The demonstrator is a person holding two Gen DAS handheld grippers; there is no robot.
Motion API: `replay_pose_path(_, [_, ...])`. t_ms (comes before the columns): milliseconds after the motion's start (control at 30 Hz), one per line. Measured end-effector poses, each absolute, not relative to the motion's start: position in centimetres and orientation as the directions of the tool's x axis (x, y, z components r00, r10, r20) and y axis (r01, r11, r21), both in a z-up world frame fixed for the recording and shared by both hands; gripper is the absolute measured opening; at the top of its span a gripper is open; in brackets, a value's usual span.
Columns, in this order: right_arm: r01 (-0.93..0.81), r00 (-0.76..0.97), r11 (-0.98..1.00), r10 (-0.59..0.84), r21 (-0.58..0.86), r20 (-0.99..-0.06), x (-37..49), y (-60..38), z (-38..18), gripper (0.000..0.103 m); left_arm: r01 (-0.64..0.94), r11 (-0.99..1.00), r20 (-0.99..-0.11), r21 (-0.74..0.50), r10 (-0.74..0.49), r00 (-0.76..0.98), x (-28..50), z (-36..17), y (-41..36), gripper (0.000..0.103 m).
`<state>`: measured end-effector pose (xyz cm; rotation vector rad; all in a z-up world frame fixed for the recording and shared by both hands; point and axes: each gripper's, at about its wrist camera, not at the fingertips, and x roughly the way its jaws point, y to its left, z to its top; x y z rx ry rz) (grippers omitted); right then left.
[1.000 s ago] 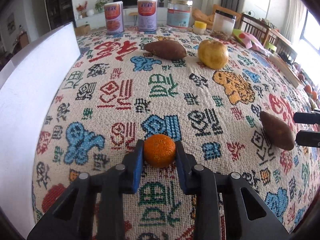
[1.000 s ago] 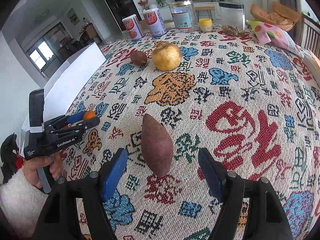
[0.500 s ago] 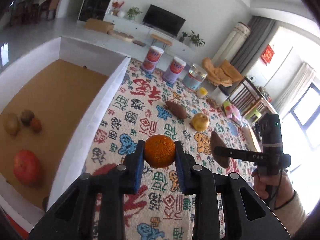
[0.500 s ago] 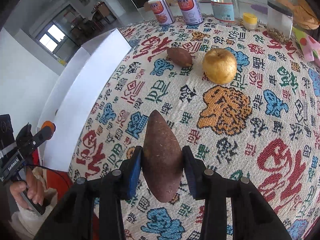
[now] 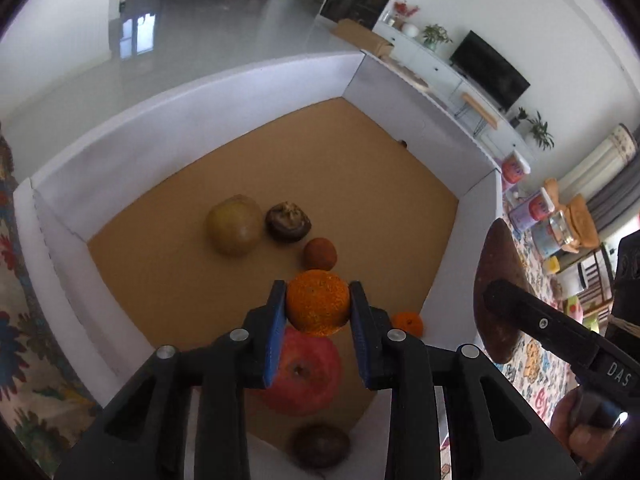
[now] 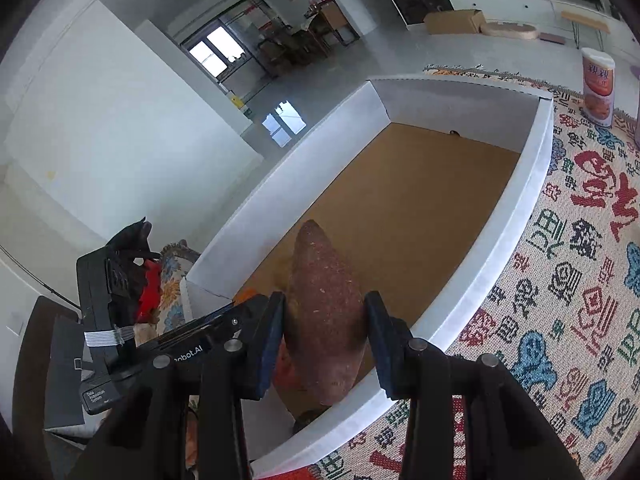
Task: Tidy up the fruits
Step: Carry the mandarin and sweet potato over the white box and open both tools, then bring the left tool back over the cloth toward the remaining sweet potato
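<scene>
While the orange (image 5: 317,303) hangs over the box (image 5: 168,128), clamped between the pads of the left gripper (image 5: 317,322), it sits right above the red apple (image 5: 308,376) on the box floor. Let go from here, it could strike that apple and roll into the fruit beyond. The right gripper (image 6: 325,334), clamped on the sweet potato (image 6: 326,312), is over the box's near wall; a release there might catch the rim and tip it onto the cloth (image 6: 580,280)

Box (image 5: 192,128) floor bare at far end; fruit pile (image 5: 276,224) crowds near corner.
</scene>
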<state>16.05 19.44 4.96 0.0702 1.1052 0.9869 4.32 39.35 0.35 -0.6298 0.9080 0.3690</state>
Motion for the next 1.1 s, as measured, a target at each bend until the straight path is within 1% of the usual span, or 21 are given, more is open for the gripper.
replay_pose_path(33, [-0.634,0.091,0.610,0.669,0.475,-0.738,15.8,20.3,4.2,0.040,-0.559,0.754,-0.825,-0.345,0.039,0.563,4.3,-0.1,39.3,0.044])
replay_pose_path(67, [-0.633,0.091,0.625,0.645,0.456,-0.759,15.6,21.0,3.4,0.040,-0.565,0.744,-0.825,-0.357,0.034,0.565,4.2,-0.4,39.4,0.050])
replay_pose_path(100, [-0.630,0.087,0.635,0.630,0.447,-0.772,15.5,21.4,2.8,0.041,-0.569,0.735,-0.820,-0.370,0.029,0.572,4.0,-0.5,39.4,0.062])
replay_pose_path(133, [-0.623,0.095,0.646,0.623,0.442,-0.776,15.6,21.4,2.3,0.041,-0.571,0.727,-0.813,-0.382,0.030,0.582,3.9,-0.5,39.3,0.066])
replay_pose_path(167, [-0.615,0.108,0.647,0.635,0.451,-0.765,15.5,21.0,2.3,0.041,-0.569,0.724,-0.804,-0.390,0.034,0.594,3.7,-0.3,39.1,0.066])
replay_pose_path(233, [-0.609,0.134,0.643,0.661,0.465,-0.739,15.6,19.6,2.9,0.041,-0.564,0.724,-0.794,-0.397,0.039,0.607,3.5,0.4,38.3,0.072])
replay_pose_path(300, [-0.614,0.188,0.653,0.667,0.443,-0.721,15.7,17.5,4.0,0.042,-0.545,0.729,-0.774,-0.413,0.035,0.633,3.4,1.2,37.1,0.077])
replay_pose_path(367, [-0.628,0.246,0.663,0.667,0.409,-0.703,15.6,14.9,4.9,0.049,-0.514,0.747,-0.749,-0.421,0.033,0.661,3.7,2.4,35.3,0.084])
replay_pose_path(433, [-0.633,0.319,0.692,0.641,0.346,-0.698,15.2,11.3,5.1,0.075,-0.467,0.779,-0.720,-0.419,0.028,0.693,3.7,3.3,32.6,0.091])
replay_pose_path(500, [-0.620,0.402,0.744,0.576,0.252,-0.712,14.4,7.4,4.0,0.086,-0.400,0.820,-0.699,-0.409,0.001,0.716,4.0,3.8,29.4,0.094])
replay_pose_path(600, [-0.553,0.481,0.826,0.421,0.107,-0.769,13.7,0.1,0.0,0.087,-0.286,0.874,-0.692,-0.392,-0.075,0.718,5.6,3.3,24.0,0.097])
replay_pose_path(667, [-0.488,0.491,0.872,0.322,0.051,-0.810,13.5,-5.4,-2.9,0.087,-0.224,0.898,-0.709,-0.379,-0.126,0.694,7.1,1.9,20.2,0.097])
replay_pose_path(767, [-0.379,0.521,0.925,0.184,-0.033,-0.834,12.8,-13.0,-5.4,0.087,-0.146,0.925,-0.737,-0.352,-0.177,0.652,9.5,-0.4,14.5,0.097])
replay_pose_path(867, [-0.254,0.554,0.964,0.080,-0.077,-0.829,12.1,-19.4,-6.3,0.087,-0.056,0.958,-0.739,-0.281,-0.179,0.649,11.0,-2.2,9.3,0.097])
replay_pose_path(933, [-0.157,0.572,0.982,0.001,-0.109,-0.820,12.0,-22.7,-6.6,0.094,-0.002,0.977,-0.743,-0.215,-0.162,0.649,11.7,-3.3,6.5,0.097])
replay_pose_path(967, [-0.108,0.580,0.987,-0.037,-0.122,-0.814,12.0,-24.1,-6.7,0.096,0.026,0.982,-0.745,-0.186,-0.158,0.648,12.3,-3.9,5.2,0.097])
replay_pose_path(1033, [-0.040,0.597,0.994,-0.057,-0.101,-0.800,11.9,-26.3,-6.9,0.101,0.078,0.988,-0.753,-0.135,-0.153,0.640,13.3,-5.0,3.2,0.097])
replay_pose_path(1100, [0.019,0.584,0.998,-0.054,-0.053,-0.810,12.2,-28.0,-7.1,0.102,0.121,0.989,-0.773,-0.082,-0.140,0.619,14.1,-6.4,1.6,0.097])
